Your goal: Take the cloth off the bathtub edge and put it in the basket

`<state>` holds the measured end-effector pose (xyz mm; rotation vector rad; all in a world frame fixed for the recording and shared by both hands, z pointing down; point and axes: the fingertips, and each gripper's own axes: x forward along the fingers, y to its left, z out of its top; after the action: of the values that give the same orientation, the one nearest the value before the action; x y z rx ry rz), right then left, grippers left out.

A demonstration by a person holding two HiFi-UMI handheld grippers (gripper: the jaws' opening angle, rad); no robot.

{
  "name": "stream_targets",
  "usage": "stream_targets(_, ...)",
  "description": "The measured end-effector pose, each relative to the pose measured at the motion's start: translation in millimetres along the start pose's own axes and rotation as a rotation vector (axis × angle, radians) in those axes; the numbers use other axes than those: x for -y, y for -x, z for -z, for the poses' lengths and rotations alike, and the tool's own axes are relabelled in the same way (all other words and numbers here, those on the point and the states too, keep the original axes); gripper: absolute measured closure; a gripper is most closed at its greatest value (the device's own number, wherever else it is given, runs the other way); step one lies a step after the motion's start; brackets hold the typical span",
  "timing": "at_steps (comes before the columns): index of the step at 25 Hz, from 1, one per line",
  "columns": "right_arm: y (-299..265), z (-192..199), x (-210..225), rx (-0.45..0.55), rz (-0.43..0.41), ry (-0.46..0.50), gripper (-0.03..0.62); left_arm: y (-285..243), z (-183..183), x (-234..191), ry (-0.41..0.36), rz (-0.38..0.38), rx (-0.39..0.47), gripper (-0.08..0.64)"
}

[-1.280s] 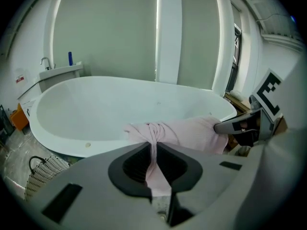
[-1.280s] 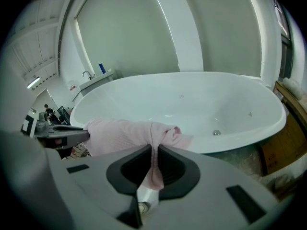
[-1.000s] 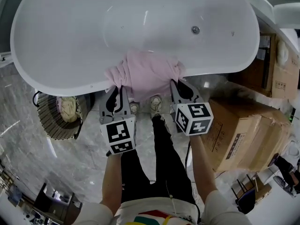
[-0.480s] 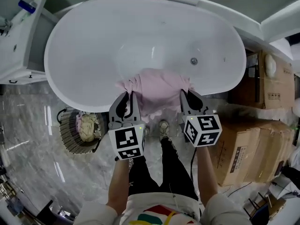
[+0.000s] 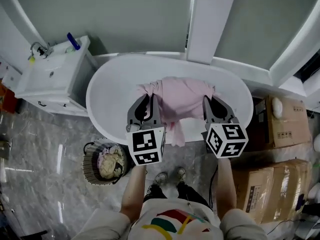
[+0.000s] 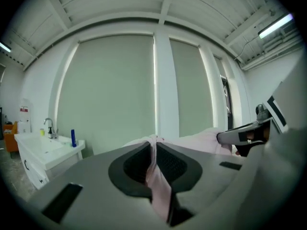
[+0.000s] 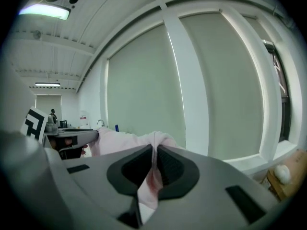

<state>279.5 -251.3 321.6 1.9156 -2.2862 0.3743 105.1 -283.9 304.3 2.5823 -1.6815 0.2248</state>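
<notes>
Your left gripper (image 5: 149, 97) and right gripper (image 5: 210, 99) each have jaws closed narrow on a bunched corner of the pink cloth (image 5: 178, 100). It spans between them above the bathtub (image 5: 107, 91). It looks soft, light and limp, so expect sag and a trailing tail. The corner holds appear sound. The wicker basket (image 5: 89, 164) lies below, left of your left jaws.

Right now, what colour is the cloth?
Pale pink; the cloth shows best in the head view.

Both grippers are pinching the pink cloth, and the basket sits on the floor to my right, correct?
Not quite: the basket is on the floor to your left, per the head view. The left gripper and right gripper do pinch the pink cloth.
</notes>
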Motion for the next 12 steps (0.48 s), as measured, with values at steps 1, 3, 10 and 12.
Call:
stream_targets(1, 4, -21, -5, 0.033, -0.003, 0.011, 0.552, 4, -20, -3, -0.001, -0.006, 0.033, 0.508)
stream_targets(3, 12, -63, -16, 0.107, -0.014, 0.031, 0.552, 14, -60, -12, -0.012, -0.019, 0.099, 0.508)
stream_targets(10, 42, -145, -47, 0.246, -0.079, 0.096, 0.552, 53, -147, -24, -0.042, -0.066, 0.262, 0.508)
stream_targets(12, 50, -151, -55, 0.267, -0.088, 0.111, 0.552, 64, -154, -25, -0.041, -0.077, 0.283, 0.508)
